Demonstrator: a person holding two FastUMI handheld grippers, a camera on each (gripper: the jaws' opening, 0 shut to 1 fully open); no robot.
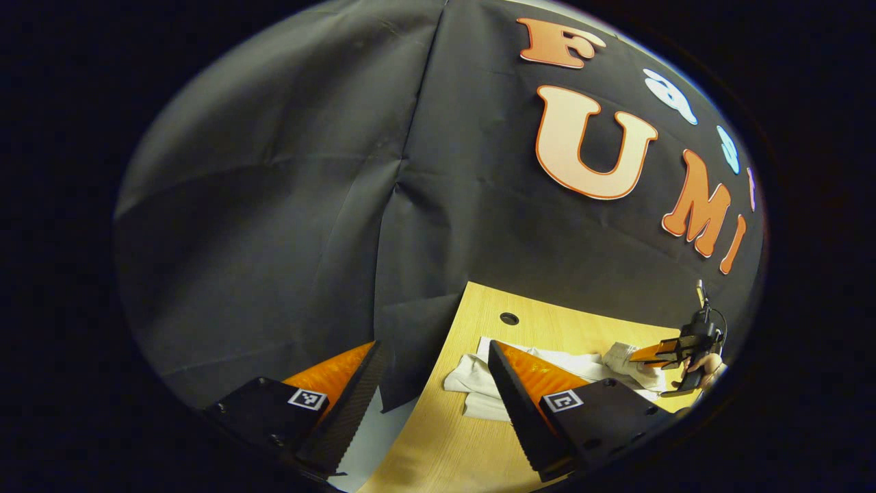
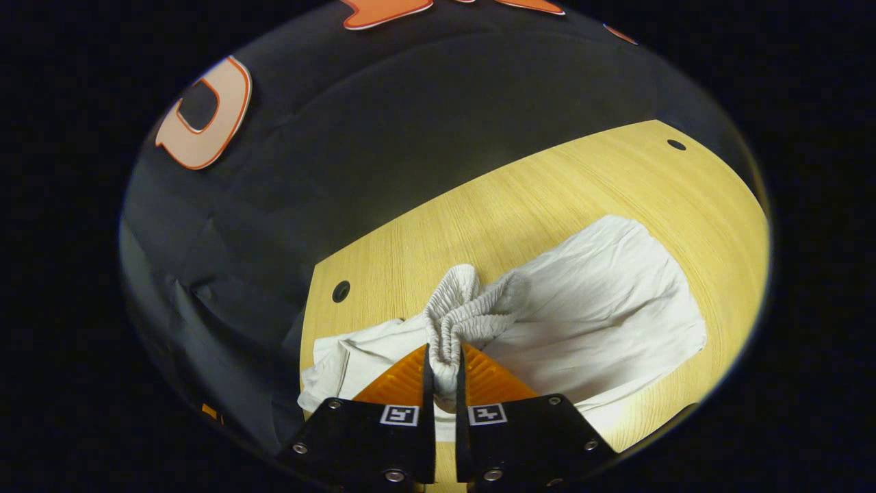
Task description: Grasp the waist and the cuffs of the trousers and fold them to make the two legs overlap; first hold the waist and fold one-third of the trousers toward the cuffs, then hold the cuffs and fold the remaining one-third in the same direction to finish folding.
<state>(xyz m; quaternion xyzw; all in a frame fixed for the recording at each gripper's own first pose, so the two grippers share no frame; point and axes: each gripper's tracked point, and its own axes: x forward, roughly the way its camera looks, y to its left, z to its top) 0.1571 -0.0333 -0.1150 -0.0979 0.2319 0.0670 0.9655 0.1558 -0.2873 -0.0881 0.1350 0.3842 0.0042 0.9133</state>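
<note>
**Right gripper pinches the waistband, left hangs wide**

Left gripper view: the left gripper [image 1: 434, 383] hangs with fingers spread wide, nothing between them, out over the wooden table's [image 1: 445, 445] edge. The white trousers [image 1: 472, 383] lie crumpled on the table beyond. Farther off, the right gripper [image 1: 650, 352] has a bunch of cloth.

Right gripper view: the fingers are clamped on the gathered elastic waistband [image 2: 455, 315], lifted above the trousers spread across the table.

Warm light is falling brightly on the wooden table [image 2: 547, 198] while the cloth wall [image 1: 274, 205] is staying dim; fisheye distortion is bending edges, and the rim is darkening.
</note>
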